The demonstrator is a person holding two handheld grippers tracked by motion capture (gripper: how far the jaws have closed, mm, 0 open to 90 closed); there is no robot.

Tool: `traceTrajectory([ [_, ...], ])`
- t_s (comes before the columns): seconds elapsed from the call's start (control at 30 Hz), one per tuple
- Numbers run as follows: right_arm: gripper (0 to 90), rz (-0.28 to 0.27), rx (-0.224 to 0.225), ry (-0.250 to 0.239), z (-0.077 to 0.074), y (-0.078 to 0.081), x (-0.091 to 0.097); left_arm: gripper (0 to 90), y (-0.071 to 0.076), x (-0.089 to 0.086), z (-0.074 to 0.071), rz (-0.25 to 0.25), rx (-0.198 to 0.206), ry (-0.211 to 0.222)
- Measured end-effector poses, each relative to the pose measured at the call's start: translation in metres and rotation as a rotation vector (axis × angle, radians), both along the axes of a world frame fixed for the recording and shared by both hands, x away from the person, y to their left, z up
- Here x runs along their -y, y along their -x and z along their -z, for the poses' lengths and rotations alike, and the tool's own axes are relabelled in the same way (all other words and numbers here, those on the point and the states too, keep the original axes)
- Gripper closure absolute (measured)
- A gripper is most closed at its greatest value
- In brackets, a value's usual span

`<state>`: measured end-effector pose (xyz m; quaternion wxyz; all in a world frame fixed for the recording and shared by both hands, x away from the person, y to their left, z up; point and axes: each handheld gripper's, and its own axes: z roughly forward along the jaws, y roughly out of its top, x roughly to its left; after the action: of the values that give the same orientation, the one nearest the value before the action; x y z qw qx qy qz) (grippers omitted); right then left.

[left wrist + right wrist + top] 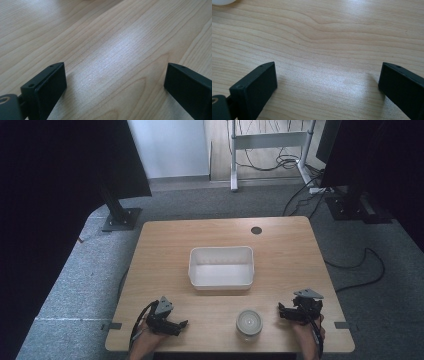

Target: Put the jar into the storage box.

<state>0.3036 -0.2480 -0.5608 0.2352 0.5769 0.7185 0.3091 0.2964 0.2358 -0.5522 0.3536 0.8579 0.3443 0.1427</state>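
Jar point(249, 323) stands between the left gripper point(181, 325) and right gripper point(281, 310), both low, fingers spread.

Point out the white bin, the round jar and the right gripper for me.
white bin point(195, 269): high view, on its left wall.
round jar point(249, 322): high view, middle of its lid.
right gripper point(280, 311): high view, between its open jaw tips.

Jar point(249, 322) contents too small to tell

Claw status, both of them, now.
Left claw: open, holding nothing, over bare table.
Right claw: open, holding nothing, over bare table.
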Motion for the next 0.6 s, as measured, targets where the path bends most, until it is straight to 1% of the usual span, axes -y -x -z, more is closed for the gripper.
traceTrajectory([
  [0.13,1.3,0.000,0.000,0.000,0.0000,0.0000,0.0000,4.0,0.0016,-0.0003,-0.0006,0.003,-0.002,0.011],
  [0.33,1.3,0.000,0.000,0.000,0.0000,0.0000,0.0000,4.3,0.0056,0.0011,-0.0038,0.012,0.008,0.028],
  [0.6,1.3,0.000,0.000,0.000,0.0000,-0.0001,0.0000,4.7,0.0103,0.0063,-0.0091,0.052,0.019,0.048],
])
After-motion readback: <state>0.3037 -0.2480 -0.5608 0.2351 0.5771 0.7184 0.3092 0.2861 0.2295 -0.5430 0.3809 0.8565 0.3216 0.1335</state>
